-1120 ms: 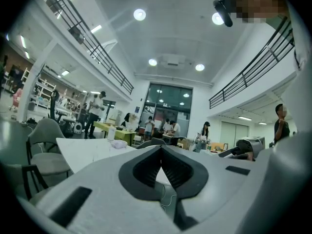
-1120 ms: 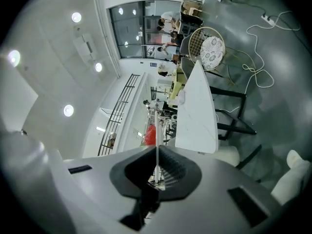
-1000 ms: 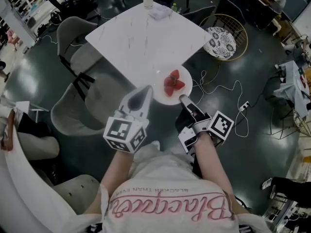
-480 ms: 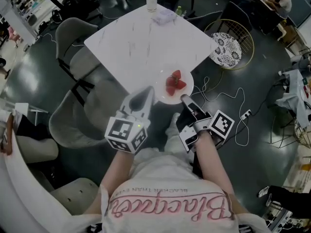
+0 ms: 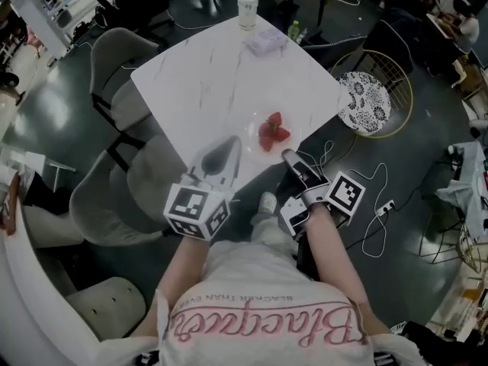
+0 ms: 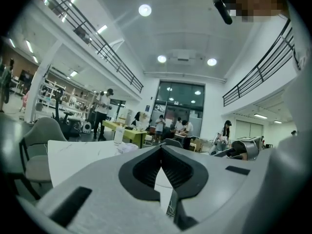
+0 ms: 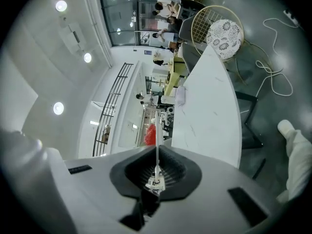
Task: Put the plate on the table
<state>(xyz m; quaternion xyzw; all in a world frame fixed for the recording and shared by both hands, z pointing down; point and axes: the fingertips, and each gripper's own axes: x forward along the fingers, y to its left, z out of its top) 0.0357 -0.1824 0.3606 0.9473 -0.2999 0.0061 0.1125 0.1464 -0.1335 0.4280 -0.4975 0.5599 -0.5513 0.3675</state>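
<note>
Right claw (image 5: 290, 158) is clenched on the near rim of the plate (image 5: 250, 132). In the right gripper view the plate runs edge-on as a thin pale line straight between my jaws. Left claw (image 5: 227, 149) is closed with nothing in it, hanging just beside the plate over the table's near corner.

The plate is out over that near corner of the table (image 5: 221, 75). I can't tell from here whether its base touches the top yet.

My read is that it's time to set it down. I'm holding one edge only, so the far side wants to droop and I need to keep the rim level. The strawberries (image 5: 272, 132) sit loose in the middle and any tilt could roll them. I'd carry it a little further in from the corner so the whole base has support, then lower it flat. I'd let go only once the weight is on the table.

The plate is round, shallow and thin, pale and smooth, and probably slippery in the jaws. The tabletop is a white square slab with faint grey veins, hard and glossy, so a dropped plate could skid or clatter. The berries are red and lumpy. A pale cup (image 5: 247, 10) stands at the far corner, well apart from my landing spot.
</note>
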